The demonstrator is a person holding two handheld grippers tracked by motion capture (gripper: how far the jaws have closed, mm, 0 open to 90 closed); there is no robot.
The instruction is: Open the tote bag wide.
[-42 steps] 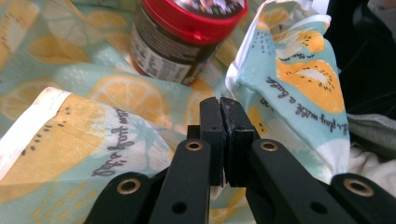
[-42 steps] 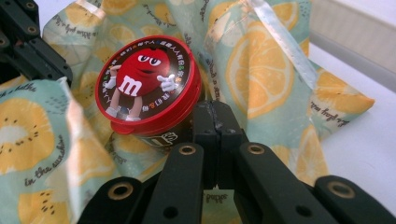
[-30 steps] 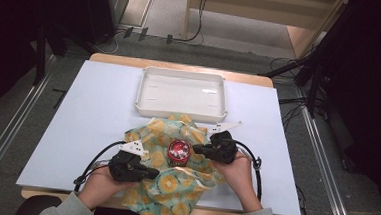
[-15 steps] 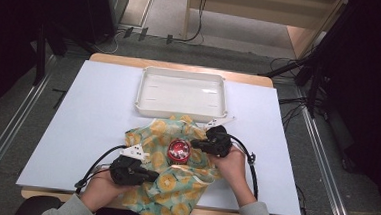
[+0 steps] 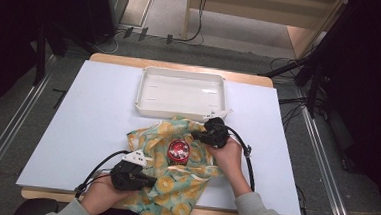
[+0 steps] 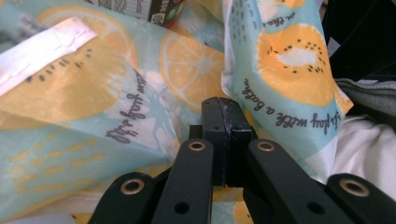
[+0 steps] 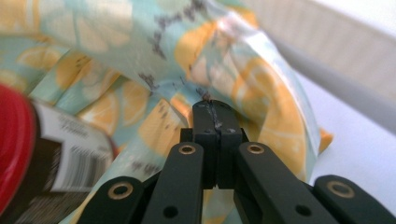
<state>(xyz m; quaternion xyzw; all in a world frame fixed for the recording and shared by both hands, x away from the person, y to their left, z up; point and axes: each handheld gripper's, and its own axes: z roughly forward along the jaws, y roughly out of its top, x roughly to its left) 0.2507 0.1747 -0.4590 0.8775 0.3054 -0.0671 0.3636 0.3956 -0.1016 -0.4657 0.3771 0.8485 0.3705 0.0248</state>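
Note:
A cloth (image 5: 174, 179) printed with orange slices lies crumpled at the table's near edge. On it stands a jar with a red lid (image 5: 178, 151). My left gripper (image 5: 150, 181) rests low on the cloth's near-left part. Its jaws are shut, and the cloth (image 6: 280, 70) rises in a fold from their tips (image 6: 227, 105). My right gripper (image 5: 197, 136) is just right of the jar, shut on a bunched edge of the cloth (image 7: 243, 65). The jar's label (image 7: 70, 149) is close on that view's left.
A white tray (image 5: 144, 92) stands behind the cloth, close to the right gripper. Cables trail from both grippers toward the near edge. Part of the cloth hangs over the table's front edge (image 5: 53, 194). Bare white tabletop (image 5: 88, 116) spreads to the left.
My right gripper has moved left and down toward the jar, drawing the cloth's right edge in with it. The left gripper has hardly moved.

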